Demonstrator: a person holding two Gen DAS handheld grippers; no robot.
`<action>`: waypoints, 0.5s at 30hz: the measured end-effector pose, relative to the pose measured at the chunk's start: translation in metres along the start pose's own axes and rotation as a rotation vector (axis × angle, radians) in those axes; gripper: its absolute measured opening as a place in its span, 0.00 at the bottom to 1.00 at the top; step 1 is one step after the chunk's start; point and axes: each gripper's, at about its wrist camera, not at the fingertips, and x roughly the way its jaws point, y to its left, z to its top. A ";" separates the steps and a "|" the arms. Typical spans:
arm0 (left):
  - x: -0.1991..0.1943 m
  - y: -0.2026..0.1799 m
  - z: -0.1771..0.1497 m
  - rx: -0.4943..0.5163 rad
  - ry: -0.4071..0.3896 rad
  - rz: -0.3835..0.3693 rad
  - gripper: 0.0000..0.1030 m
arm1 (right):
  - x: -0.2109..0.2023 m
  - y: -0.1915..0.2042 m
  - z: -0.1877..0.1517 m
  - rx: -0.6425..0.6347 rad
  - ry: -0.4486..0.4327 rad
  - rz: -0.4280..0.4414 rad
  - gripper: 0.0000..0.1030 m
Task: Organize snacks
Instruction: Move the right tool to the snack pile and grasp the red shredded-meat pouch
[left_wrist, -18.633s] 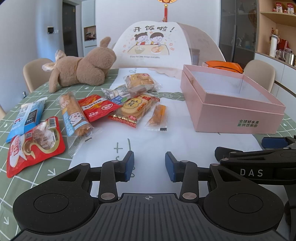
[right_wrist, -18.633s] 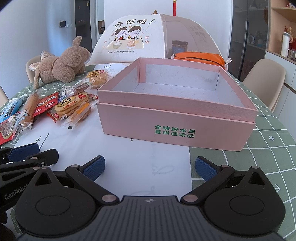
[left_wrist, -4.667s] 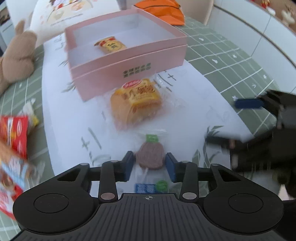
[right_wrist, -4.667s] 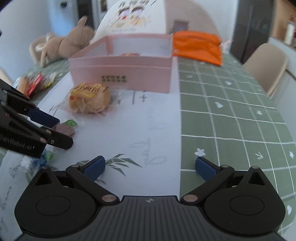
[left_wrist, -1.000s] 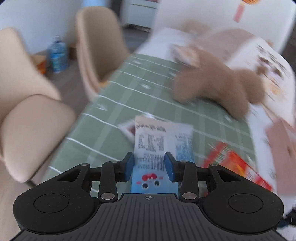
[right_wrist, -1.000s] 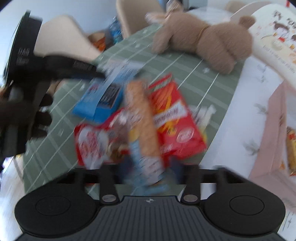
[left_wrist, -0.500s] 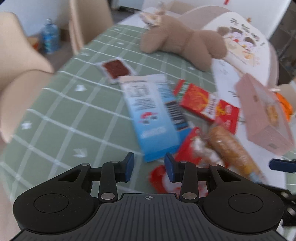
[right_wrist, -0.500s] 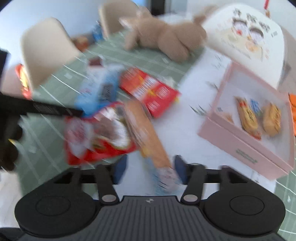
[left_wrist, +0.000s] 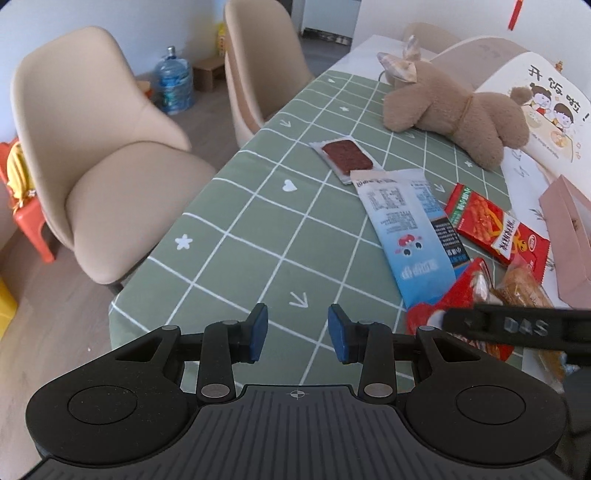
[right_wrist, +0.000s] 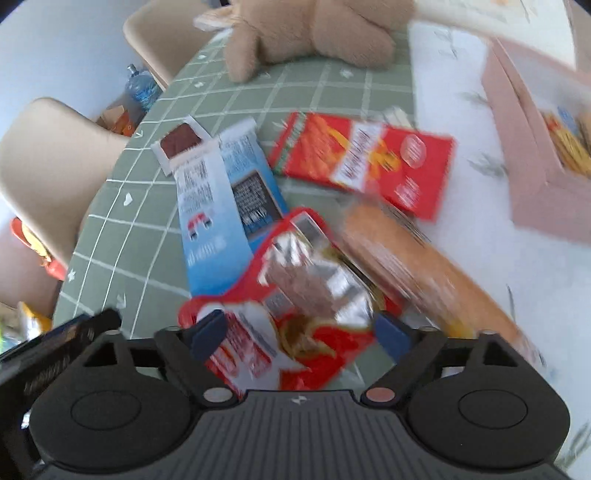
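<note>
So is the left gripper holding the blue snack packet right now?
No, the left gripper is open and empty over the green tablecloth, while the blue snack packet lies flat ahead.

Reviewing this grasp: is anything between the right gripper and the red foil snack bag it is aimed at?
Nothing visible. The right gripper is open with its fingers on either side of the red foil snack bag. The long bread packet lies close beside the bag, on its right, not in the gap.

Glossy foil snack packets (right_wrist: 295, 295); plush rabbit (left_wrist: 454, 107)
</note>
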 end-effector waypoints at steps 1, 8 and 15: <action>0.000 0.000 0.000 0.001 0.000 -0.002 0.39 | 0.004 0.004 0.001 -0.009 -0.010 -0.005 0.97; 0.009 -0.015 0.003 0.027 0.009 -0.036 0.39 | -0.001 -0.005 -0.004 -0.174 -0.050 0.056 0.81; 0.017 -0.033 -0.003 -0.022 0.089 -0.213 0.36 | -0.026 -0.043 -0.020 -0.190 0.004 0.157 0.51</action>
